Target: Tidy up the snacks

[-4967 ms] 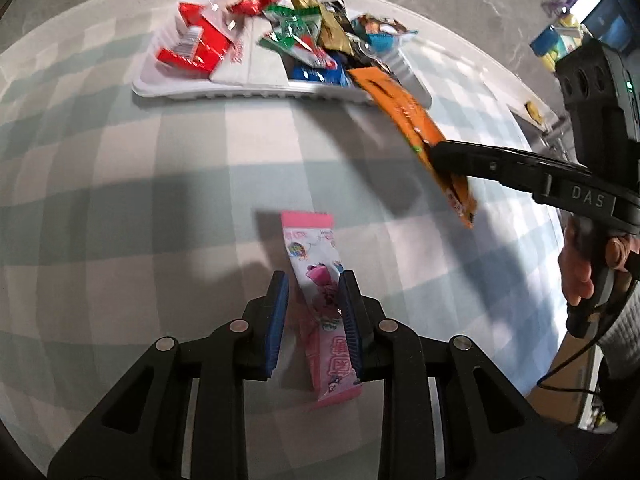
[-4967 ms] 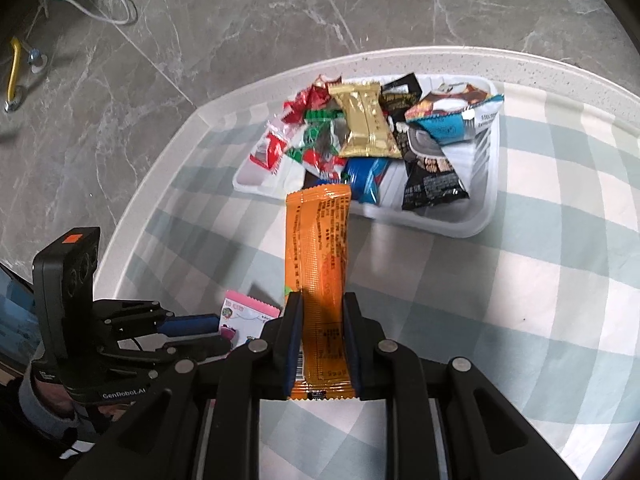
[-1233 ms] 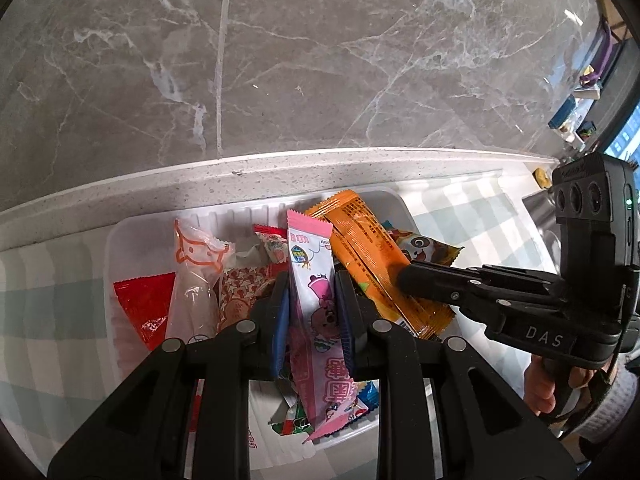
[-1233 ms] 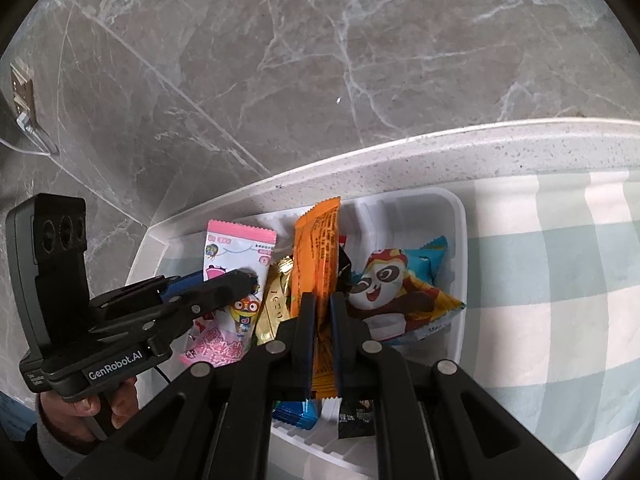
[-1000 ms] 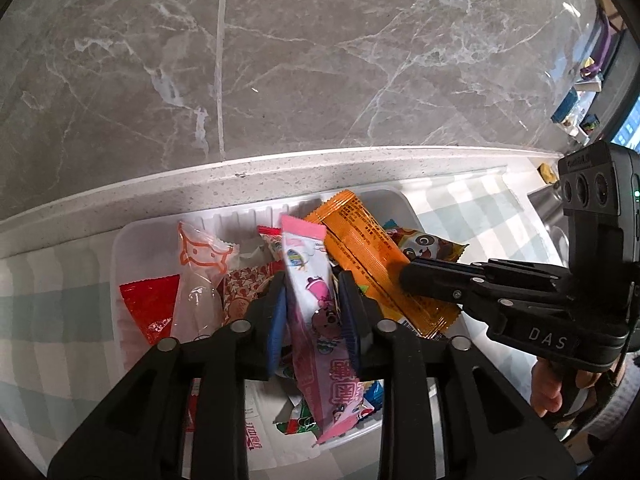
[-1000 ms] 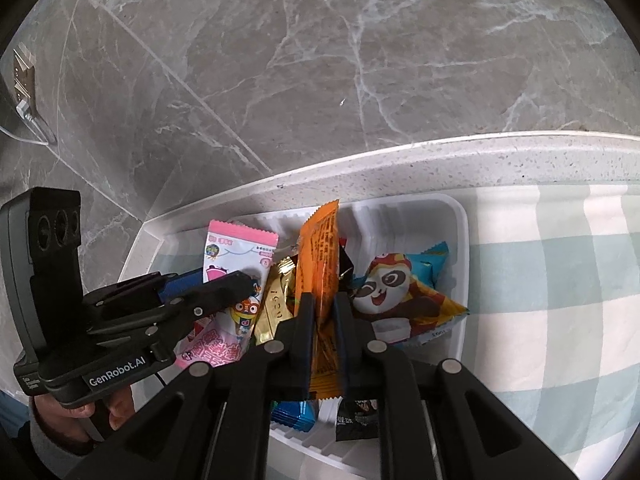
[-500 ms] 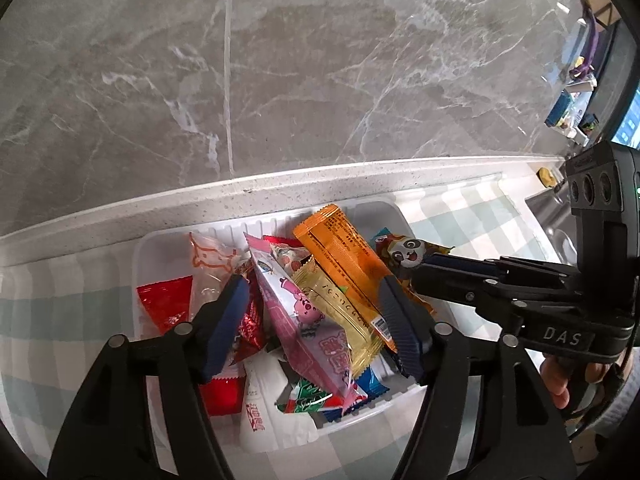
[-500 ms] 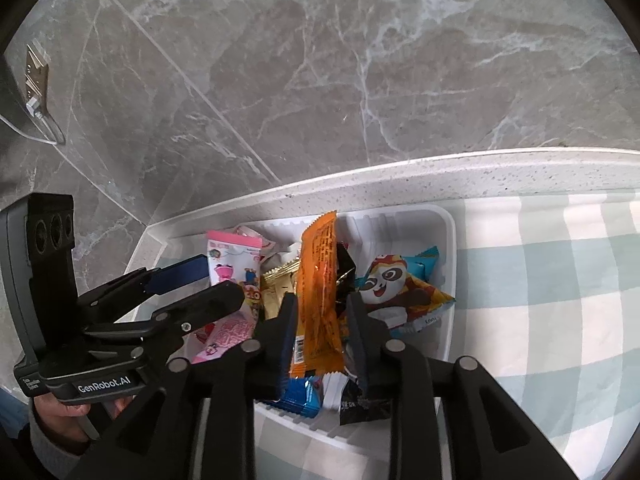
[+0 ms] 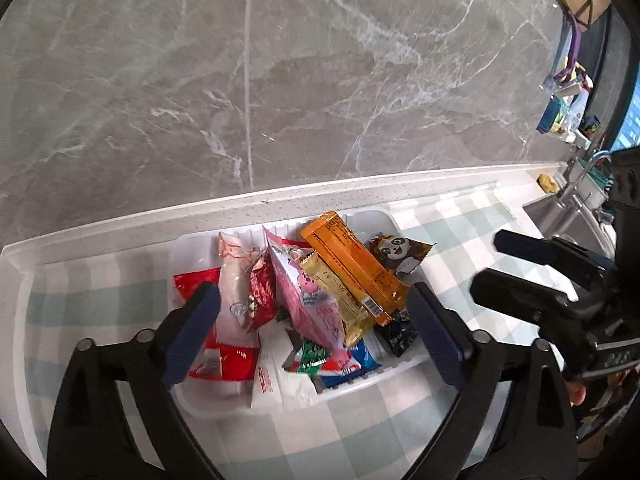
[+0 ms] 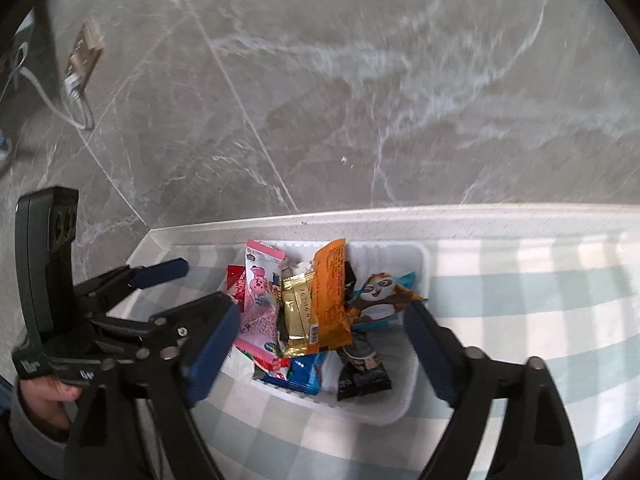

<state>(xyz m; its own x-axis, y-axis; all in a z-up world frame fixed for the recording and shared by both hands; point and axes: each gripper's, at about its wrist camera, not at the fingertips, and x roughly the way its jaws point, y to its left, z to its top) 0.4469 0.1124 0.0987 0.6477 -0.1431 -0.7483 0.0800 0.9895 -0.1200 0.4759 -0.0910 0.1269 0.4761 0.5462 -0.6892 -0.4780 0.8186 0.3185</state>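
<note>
- The left gripper (image 9: 314,336) is seen released, its jaws just spread wide, poised above the white tray (image 9: 360,386) on the checked worktop (image 9: 452,216).
- The pink snack packet (image 9: 308,300) lies freed in the tray, at 12 o'clock from that gripper.
- The right gripper (image 10: 322,346) is likewise opened; the orange snack packet (image 10: 330,292) rests untouched at its 12 o'clock, against the gold packet (image 10: 296,308).

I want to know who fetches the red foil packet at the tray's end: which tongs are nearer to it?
Left. The left tongs hang open with one pad just over the red foil packet; the right tongs are beyond the tray's opposite end.
</note>
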